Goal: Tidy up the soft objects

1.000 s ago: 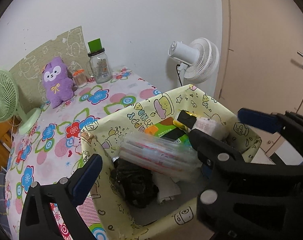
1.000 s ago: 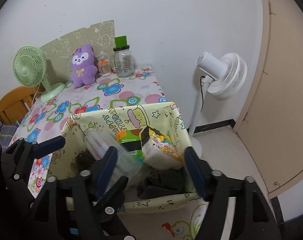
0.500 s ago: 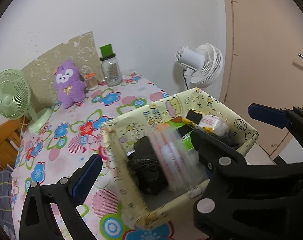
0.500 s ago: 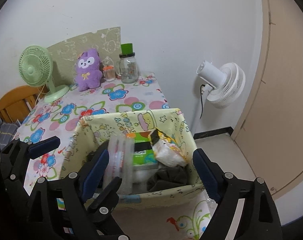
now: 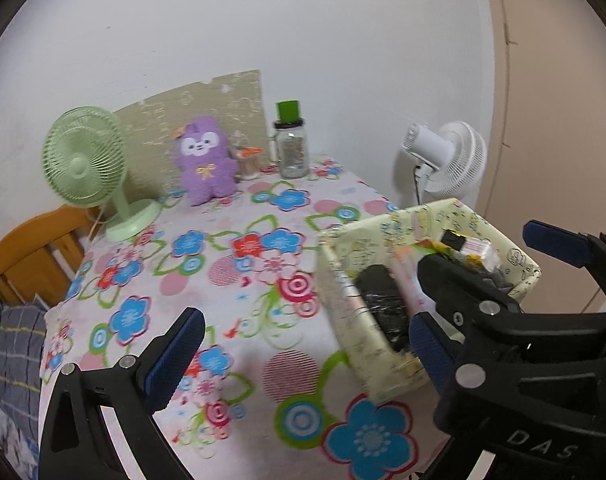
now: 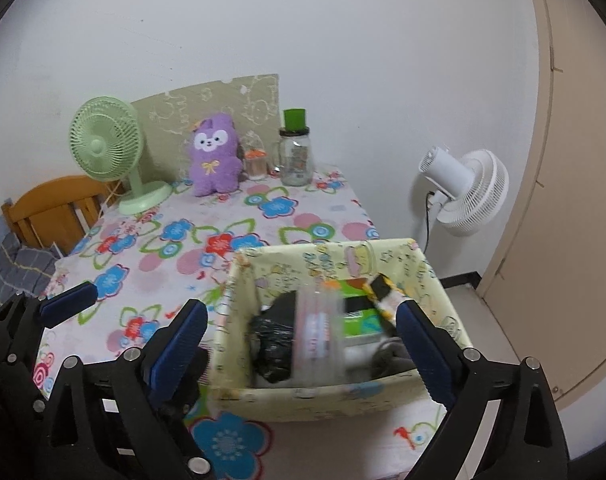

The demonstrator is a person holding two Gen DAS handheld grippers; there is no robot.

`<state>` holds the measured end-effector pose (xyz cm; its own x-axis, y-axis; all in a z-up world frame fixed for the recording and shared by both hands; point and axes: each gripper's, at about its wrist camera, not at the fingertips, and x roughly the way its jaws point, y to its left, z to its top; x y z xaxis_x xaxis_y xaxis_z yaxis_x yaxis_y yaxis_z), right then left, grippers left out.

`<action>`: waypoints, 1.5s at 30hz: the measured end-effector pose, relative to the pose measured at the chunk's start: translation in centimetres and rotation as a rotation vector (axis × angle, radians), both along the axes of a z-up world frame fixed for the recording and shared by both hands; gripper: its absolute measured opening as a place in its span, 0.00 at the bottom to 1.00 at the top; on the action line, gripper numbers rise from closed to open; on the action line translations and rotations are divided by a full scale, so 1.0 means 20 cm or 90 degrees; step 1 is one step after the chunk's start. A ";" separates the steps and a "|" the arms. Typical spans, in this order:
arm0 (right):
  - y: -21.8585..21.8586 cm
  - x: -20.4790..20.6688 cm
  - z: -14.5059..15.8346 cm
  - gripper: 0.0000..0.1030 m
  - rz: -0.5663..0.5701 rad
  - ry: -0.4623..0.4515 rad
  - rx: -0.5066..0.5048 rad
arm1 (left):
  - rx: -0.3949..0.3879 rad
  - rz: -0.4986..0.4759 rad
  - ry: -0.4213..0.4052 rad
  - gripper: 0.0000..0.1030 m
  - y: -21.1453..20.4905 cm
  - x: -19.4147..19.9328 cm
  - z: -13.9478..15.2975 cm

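Observation:
A purple plush toy (image 5: 205, 162) (image 6: 215, 156) stands at the back of the flowered table, against a beige board. A yellow patterned fabric box (image 5: 387, 344) (image 6: 323, 396) sits at the table's near right corner; it holds a black bag (image 6: 273, 344), a clear packet (image 6: 317, 340), a green pack (image 6: 361, 318) and a snack wrapper. My left gripper (image 5: 303, 344) is open and empty over the table left of the box. My right gripper (image 6: 299, 340) is open and empty, its fingers either side of the box's near wall.
A green desk fan (image 5: 87, 164) (image 6: 107, 144) stands at the back left. A glass jar with a green lid (image 5: 290, 148) (image 6: 297, 152) and a small orange-lidded jar (image 6: 255, 162) stand beside the plush. A white floor fan (image 6: 467, 192) and a door are to the right. A wooden chair (image 6: 51, 208) is left.
Both grippers have pulled back and up from the box, and the left view has swung left. More of the table shows. The box contents shifted in view; both grippers stayed open.

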<state>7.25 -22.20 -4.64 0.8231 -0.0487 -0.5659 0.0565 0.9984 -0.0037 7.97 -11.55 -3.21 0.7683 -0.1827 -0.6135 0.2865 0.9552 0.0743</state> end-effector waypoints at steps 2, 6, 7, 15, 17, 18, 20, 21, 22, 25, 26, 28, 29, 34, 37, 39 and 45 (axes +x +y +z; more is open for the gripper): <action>0.05 -0.01 0.01 0.96 0.001 -0.003 -0.008 | -0.006 0.013 -0.007 1.00 0.06 -0.02 0.02; 0.13 -0.03 0.03 0.96 0.010 -0.012 -0.010 | -0.021 0.036 -0.015 1.00 0.18 -0.05 0.04; 0.15 -0.03 0.04 0.96 0.011 -0.014 -0.010 | -0.025 0.043 -0.017 1.00 0.21 -0.06 0.05; 0.29 -0.06 0.08 0.96 0.026 -0.035 0.017 | -0.062 0.106 -0.041 1.00 0.49 -0.14 0.09; 0.33 -0.07 0.10 0.96 0.032 -0.041 0.024 | -0.067 0.121 -0.050 1.00 0.54 -0.16 0.11; 0.34 -0.08 0.11 0.96 0.036 -0.046 0.025 | -0.069 0.127 -0.053 1.00 0.57 -0.16 0.12; 0.38 -0.09 0.13 0.96 0.045 -0.054 0.023 | -0.076 0.145 -0.065 1.00 0.62 -0.19 0.14; 0.39 -0.10 0.14 0.96 0.049 -0.059 0.022 | -0.078 0.149 -0.069 1.00 0.64 -0.19 0.14; 0.41 -0.12 0.15 0.96 0.054 -0.065 0.021 | -0.080 0.156 -0.074 1.00 0.66 -0.21 0.15; 0.44 -0.15 0.17 0.97 0.067 -0.082 0.021 | -0.079 0.174 -0.091 1.00 0.71 -0.24 0.18; 0.44 -0.16 0.18 0.98 0.070 -0.086 0.022 | -0.078 0.180 -0.097 1.00 0.72 -0.25 0.19; 0.44 -0.17 0.19 1.00 0.069 -0.091 0.026 | -0.082 0.185 -0.103 1.00 0.74 -0.28 0.20; 0.43 -0.19 0.19 1.00 0.065 -0.093 0.030 | -0.085 0.186 -0.106 1.00 0.75 -0.29 0.21; 0.41 -0.24 0.19 1.00 0.056 -0.101 0.050 | -0.081 0.185 -0.122 1.00 0.76 -0.35 0.22; 0.40 -0.26 0.19 1.00 0.052 -0.105 0.051 | -0.082 0.178 -0.126 1.00 0.75 -0.38 0.22; 0.40 -0.28 0.19 1.00 0.050 -0.107 0.051 | -0.079 0.175 -0.127 1.00 0.75 -0.40 0.22; 0.40 -0.31 0.17 1.00 0.048 -0.109 0.061 | -0.073 0.177 -0.130 1.00 0.75 -0.41 0.22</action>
